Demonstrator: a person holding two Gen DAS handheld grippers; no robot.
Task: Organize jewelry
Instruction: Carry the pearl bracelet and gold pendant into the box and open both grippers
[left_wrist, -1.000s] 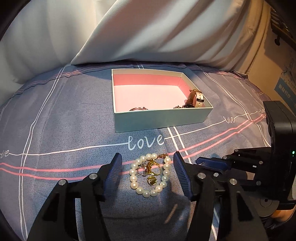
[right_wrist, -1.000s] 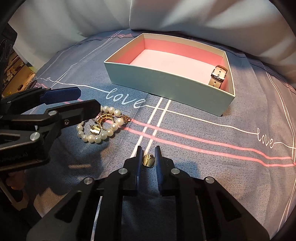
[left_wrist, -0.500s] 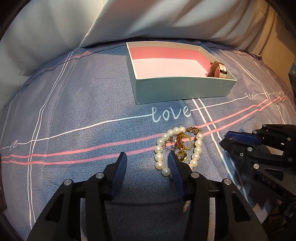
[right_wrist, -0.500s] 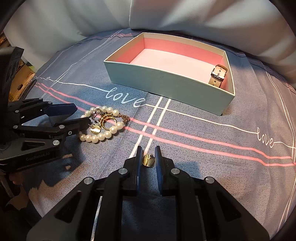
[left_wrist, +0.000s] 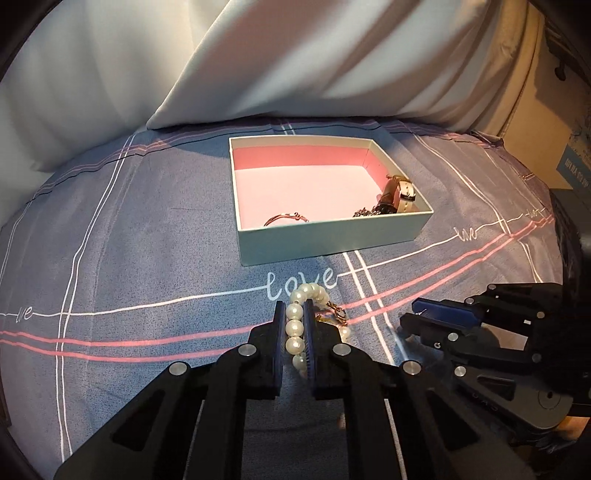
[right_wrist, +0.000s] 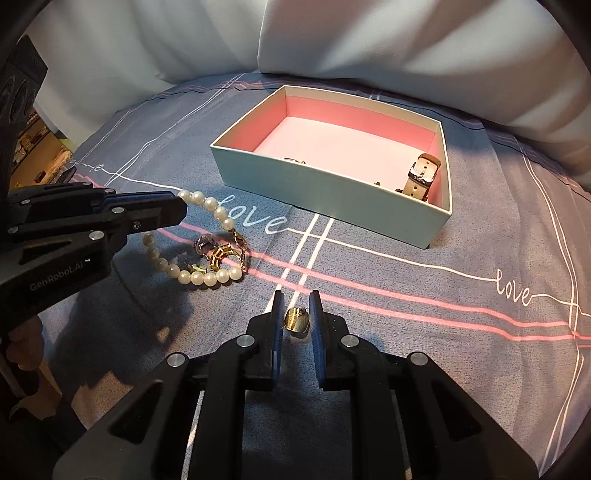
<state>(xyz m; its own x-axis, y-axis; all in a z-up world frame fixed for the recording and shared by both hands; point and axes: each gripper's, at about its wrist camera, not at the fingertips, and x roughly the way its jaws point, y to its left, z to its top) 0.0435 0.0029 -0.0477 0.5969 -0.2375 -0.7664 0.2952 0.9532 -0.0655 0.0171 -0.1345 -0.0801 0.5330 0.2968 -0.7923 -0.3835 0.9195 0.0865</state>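
Observation:
A pearl bracelet lies on the bedsheet with gold rings and charms inside its loop. My left gripper has one side of the pearl string between its closing jaws, and the pads press on the pearls. In the right wrist view the left gripper grips the bracelet at its far left side. My right gripper is shut on a small gold charm that rests on the sheet. Beyond stands the pale green, pink-lined box. It holds a watch and a thin bangle.
White pillows rise behind the box. The grey-blue bedsheet carries pink stripes and "love" lettering. The right gripper sits low on the right of the left wrist view. A cardboard carton stands at the far right.
My left gripper has shifted onto the bracelet's left side and closed on the pearls, pulling that side up. The right gripper has stayed put with the gold charm.

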